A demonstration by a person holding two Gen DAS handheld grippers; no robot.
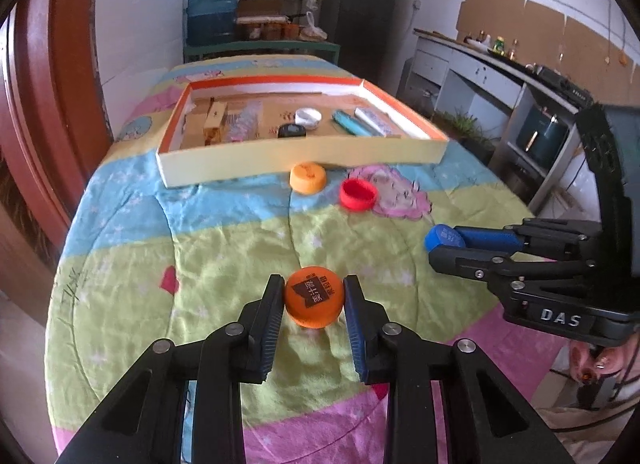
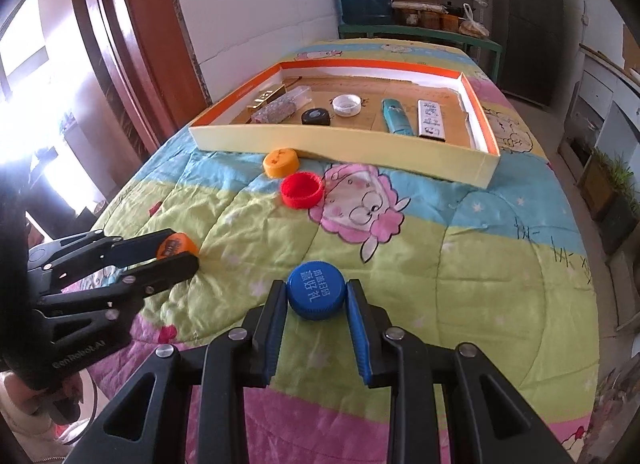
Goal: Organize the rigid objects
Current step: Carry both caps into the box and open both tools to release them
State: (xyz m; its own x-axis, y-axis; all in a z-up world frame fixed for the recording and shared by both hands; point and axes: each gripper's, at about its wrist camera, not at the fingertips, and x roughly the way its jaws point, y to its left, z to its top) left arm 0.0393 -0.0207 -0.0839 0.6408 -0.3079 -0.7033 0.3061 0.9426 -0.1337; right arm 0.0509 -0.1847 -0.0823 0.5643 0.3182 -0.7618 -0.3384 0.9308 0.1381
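My left gripper (image 1: 314,296) is shut on an orange bottle cap with printed lettering (image 1: 314,300), just above the quilt; it also shows in the right wrist view (image 2: 176,246). My right gripper (image 2: 316,296) is shut on a blue bottle cap (image 2: 316,294), which also shows in the left wrist view (image 1: 442,236). A plain orange cap (image 1: 307,177) and a red cap lying open side up (image 1: 357,193) sit on the quilt just in front of the shallow cardboard tray (image 1: 280,159). The tray holds a white cap (image 2: 346,104), a black cap (image 2: 316,116) and several other small items.
The table is covered with a colourful cartoon quilt (image 2: 460,256). A red-brown door frame (image 1: 44,83) stands at the left. A shelf with a blue water jug (image 1: 212,7) and a dark fridge (image 1: 360,7) stand behind the table; a counter (image 1: 500,75) runs along the right.
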